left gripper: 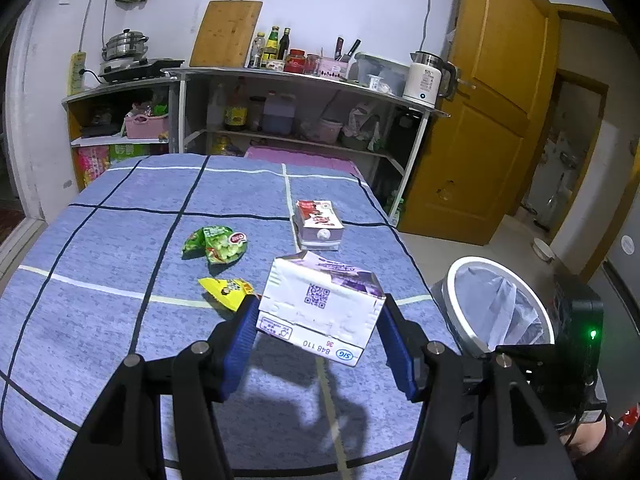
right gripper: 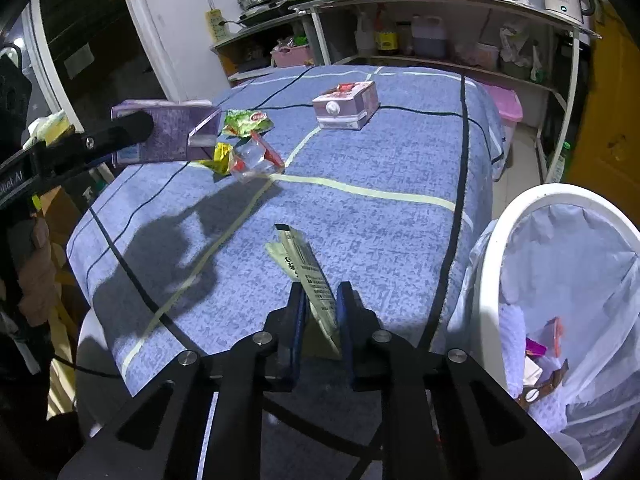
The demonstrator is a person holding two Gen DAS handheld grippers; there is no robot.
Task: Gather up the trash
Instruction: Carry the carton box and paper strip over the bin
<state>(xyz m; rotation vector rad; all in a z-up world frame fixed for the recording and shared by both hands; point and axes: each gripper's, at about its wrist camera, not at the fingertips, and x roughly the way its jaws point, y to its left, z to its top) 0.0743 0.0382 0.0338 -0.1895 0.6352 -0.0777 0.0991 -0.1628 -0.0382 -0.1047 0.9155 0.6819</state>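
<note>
Two hand-held grippers are at work, the left hand-held gripper clamped on one purple-and-white carton and the right hand-held gripper pinching one flat paper packet. Lying on the blue checked surface are one red-and-white carton, one green wrapper, one yellow wrapper, and one clear wrapper with red print. One white bin with one liner stands beside the surface, holding what looks like three or four scraps, though the crumpled heap is hard to count.
</note>
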